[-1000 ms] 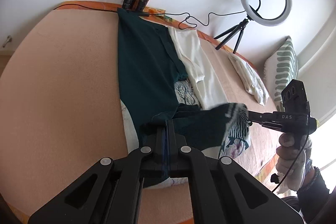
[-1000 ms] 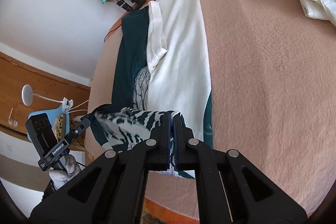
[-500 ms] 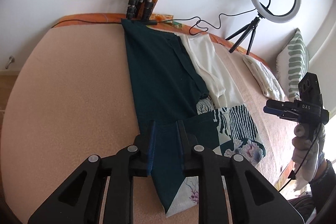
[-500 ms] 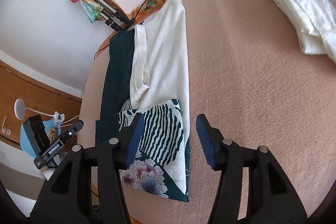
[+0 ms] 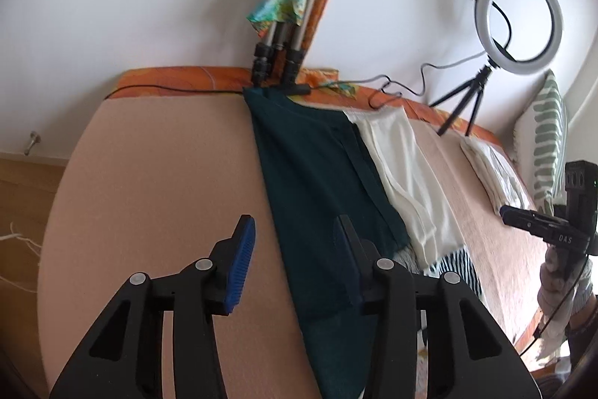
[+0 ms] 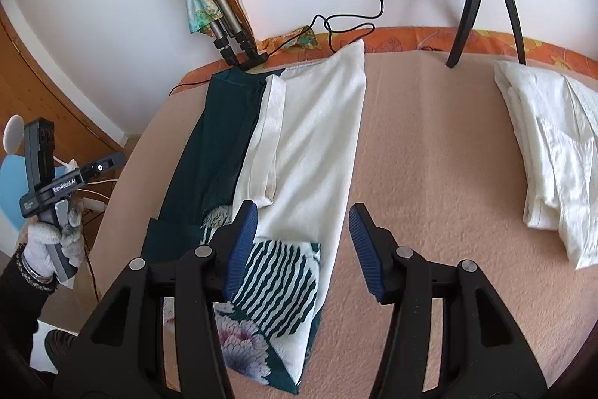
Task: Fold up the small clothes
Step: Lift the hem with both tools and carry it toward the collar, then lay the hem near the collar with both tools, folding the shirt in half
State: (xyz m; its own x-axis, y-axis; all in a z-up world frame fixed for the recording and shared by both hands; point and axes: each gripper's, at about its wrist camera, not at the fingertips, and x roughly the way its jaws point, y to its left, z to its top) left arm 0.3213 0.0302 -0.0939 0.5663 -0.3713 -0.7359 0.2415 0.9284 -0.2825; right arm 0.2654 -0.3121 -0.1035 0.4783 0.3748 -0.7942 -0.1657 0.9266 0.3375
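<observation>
A long garment lies on the peach blanket, folded lengthwise. Its dark green half (image 5: 317,174) (image 6: 216,152) lies left and its white half (image 5: 407,167) (image 6: 317,144) right. A green-and-white patterned panel (image 6: 276,283) (image 5: 454,268) with flowers is folded over the near end. My left gripper (image 5: 295,245) is open and empty above the green edge. My right gripper (image 6: 302,242) is open and empty above the patterned panel and white part. Each gripper shows in the other's view, the right (image 5: 538,223) and the left (image 6: 67,178).
A folded white garment (image 6: 549,148) (image 5: 493,174) lies at the right of the blanket (image 6: 429,156). A ring light on a tripod (image 5: 519,21), a folded tripod with a scarf (image 5: 287,25) and a cable (image 6: 344,21) stand at the wall. A striped pillow (image 5: 547,137) is far right.
Both grippers were shut on the garment's near end and held it up. They laid it folded over on the blanket, let go, opened and drew back.
</observation>
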